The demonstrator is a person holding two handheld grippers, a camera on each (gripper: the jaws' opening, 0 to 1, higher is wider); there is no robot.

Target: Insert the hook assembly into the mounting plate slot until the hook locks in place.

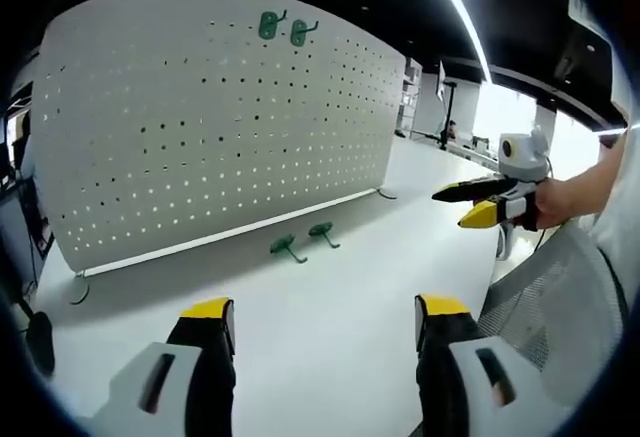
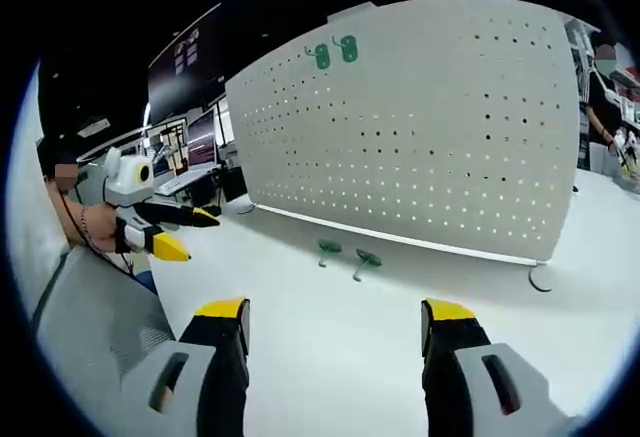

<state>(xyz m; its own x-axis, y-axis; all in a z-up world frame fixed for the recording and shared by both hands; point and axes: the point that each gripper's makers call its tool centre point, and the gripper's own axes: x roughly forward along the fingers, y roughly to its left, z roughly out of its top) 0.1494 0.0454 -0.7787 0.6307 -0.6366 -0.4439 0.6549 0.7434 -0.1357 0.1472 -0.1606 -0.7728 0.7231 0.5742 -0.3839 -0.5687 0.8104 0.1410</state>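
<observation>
Two green hooks [image 1: 305, 241] lie side by side on the white bench [image 1: 330, 347] just in front of the pegboard [image 1: 200, 117], well ahead of both grippers. Left gripper [image 1: 325, 319] and right gripper [image 2: 335, 319] both have jaws spread wide, holding nothing. The hooks look like small round bases with a bent stem. Two more hooks [image 1: 284, 27] hang near the board's top edge. Nothing blocks the way.
</observation>
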